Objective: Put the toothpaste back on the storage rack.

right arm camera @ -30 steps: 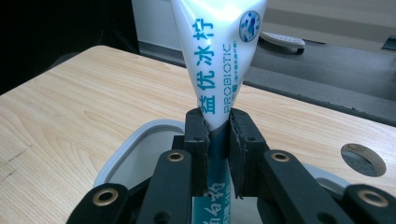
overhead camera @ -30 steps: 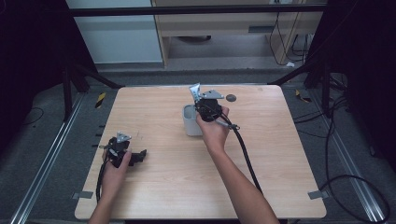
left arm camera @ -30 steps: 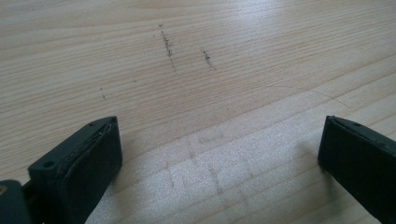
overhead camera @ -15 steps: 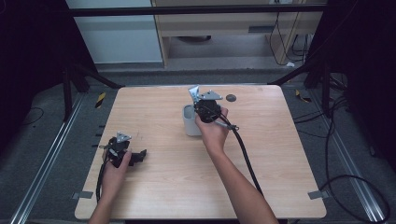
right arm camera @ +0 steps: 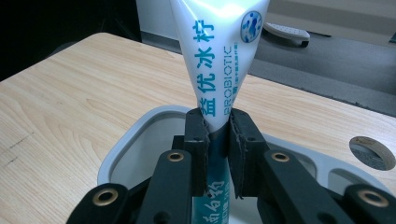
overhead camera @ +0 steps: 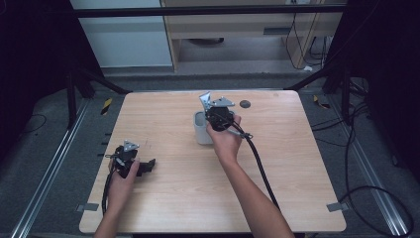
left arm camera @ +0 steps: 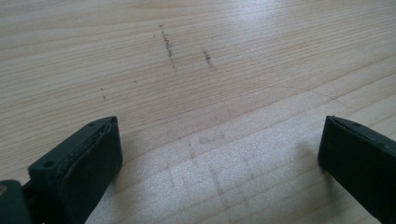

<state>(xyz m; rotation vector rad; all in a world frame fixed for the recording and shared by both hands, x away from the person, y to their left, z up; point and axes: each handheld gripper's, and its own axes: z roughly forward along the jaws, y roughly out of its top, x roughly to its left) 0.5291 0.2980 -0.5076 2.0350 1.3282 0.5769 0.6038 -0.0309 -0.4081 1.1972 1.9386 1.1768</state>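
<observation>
The right hand-held gripper (right arm camera: 217, 154) is clenched on a toothpaste tube (right arm camera: 217, 56), its two black jaws pressing the tube's lower, narrowing part from either side. The tube stands upright, white with teal print, its flat wide end above the jaws and its darker teal end going down below them into a grey holder (right arm camera: 135, 140). In the high view this hand-held gripper (overhead camera: 210, 106) sits near the far middle of the surface (overhead camera: 297, 188), with the holder (overhead camera: 200, 130) directly beneath and just on the person's side of it.

The holder is a pale grey cup with a rounded rim and more than one compartment; the tube's lower end is inside the large one, and the smaller openings lie to the right of the jaws. What else is inside, if anything, I cannot tell. Beyond and to the right of the jaws a small dark round spot (right arm camera: 372, 151) shows in the surface, well apart from the holder. The gripper's black cable (overhead camera: 260, 163) trails back along the forearm toward the near edge.

The left hand-held gripper (left arm camera: 219, 163) is released, jaws wide apart with bare wood and a few dark scratch marks (left arm camera: 168, 46) between and ahead of them. It rests low at the near left of the surface (overhead camera: 143, 167), well apart from the holder.
</observation>
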